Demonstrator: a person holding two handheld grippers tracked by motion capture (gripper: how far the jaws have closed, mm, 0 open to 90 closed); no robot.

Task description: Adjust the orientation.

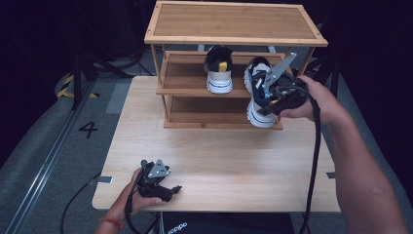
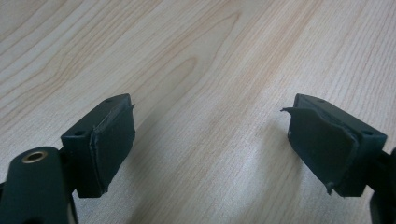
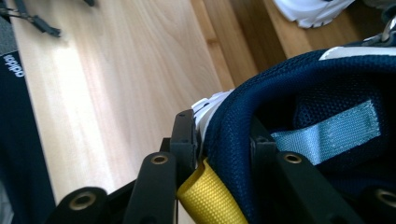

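A navy and white sneaker point(image 1: 256, 97) hangs tilted in front of the wooden shoe rack point(image 1: 234, 29), held in the air by its heel. My right gripper point(image 1: 275, 95) is shut on that sneaker's padded heel collar point(image 3: 233, 135), with its yellow pull tab point(image 3: 210, 196) between the jaws. A matching second sneaker point(image 1: 217, 68) stands on the rack's middle shelf, heel toward me. My left gripper point(image 1: 168, 187) rests low at the table's near left edge, open, its fingers point(image 2: 109, 140) wide apart over bare wood with nothing between them.
The light wooden table point(image 1: 219, 161) carries the three-level rack at its far side. The lowest shelf point(image 1: 204, 114) holds nothing. A black cable point(image 1: 314, 161) trails from the right gripper along the forearm. Grey floor with a number marking point(image 1: 88, 129) lies to the left.
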